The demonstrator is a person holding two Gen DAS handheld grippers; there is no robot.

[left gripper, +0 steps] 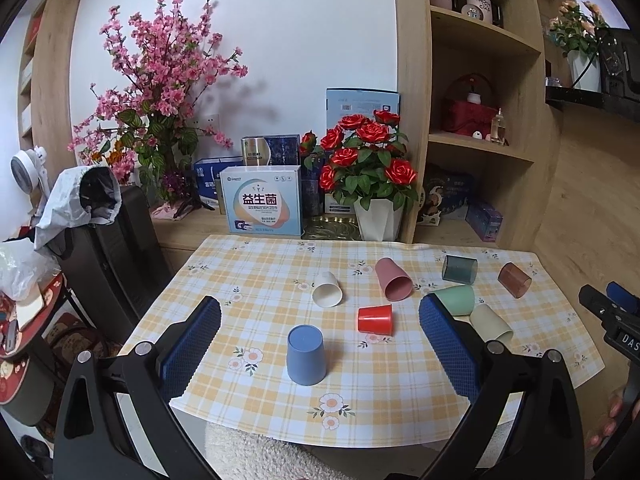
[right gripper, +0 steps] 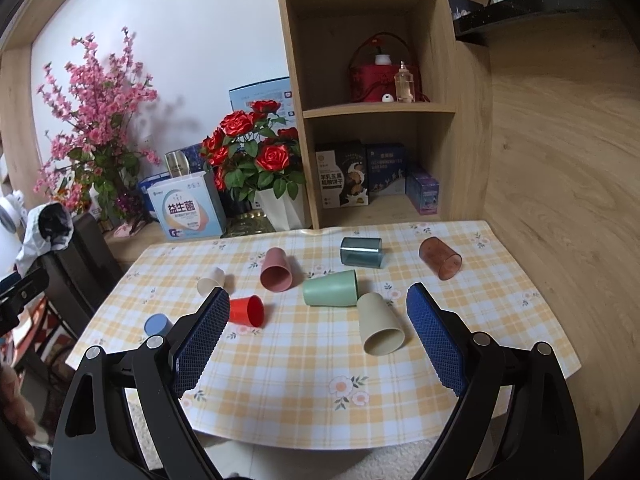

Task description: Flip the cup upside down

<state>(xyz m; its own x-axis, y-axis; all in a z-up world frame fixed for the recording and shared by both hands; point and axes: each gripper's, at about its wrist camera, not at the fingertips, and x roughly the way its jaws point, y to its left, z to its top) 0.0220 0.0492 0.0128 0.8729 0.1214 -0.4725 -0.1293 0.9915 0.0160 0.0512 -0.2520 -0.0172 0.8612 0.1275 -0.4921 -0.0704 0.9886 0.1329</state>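
Several cups lie on the checked tablecloth (left gripper: 260, 280). A blue cup (left gripper: 306, 354) stands upside down; it also shows in the right wrist view (right gripper: 157, 325). A red cup (left gripper: 375, 319) (right gripper: 247, 311), pink cup (left gripper: 393, 279) (right gripper: 276, 269), white cup (left gripper: 327, 289), green cup (right gripper: 330, 288), beige cup (right gripper: 379, 324), grey-blue cup (right gripper: 361, 252) and brown cup (right gripper: 440, 258) lie on their sides. My left gripper (left gripper: 320, 344) is open and empty, above the near table edge around the blue cup. My right gripper (right gripper: 316, 340) is open and empty, near the beige cup.
Boxes (left gripper: 262, 204), a red rose pot (left gripper: 376, 184) and pink blossoms (left gripper: 160, 92) stand behind the table. A wooden shelf (right gripper: 376, 108) rises at the back right. A dark chair with clothes (left gripper: 100, 216) is on the left.
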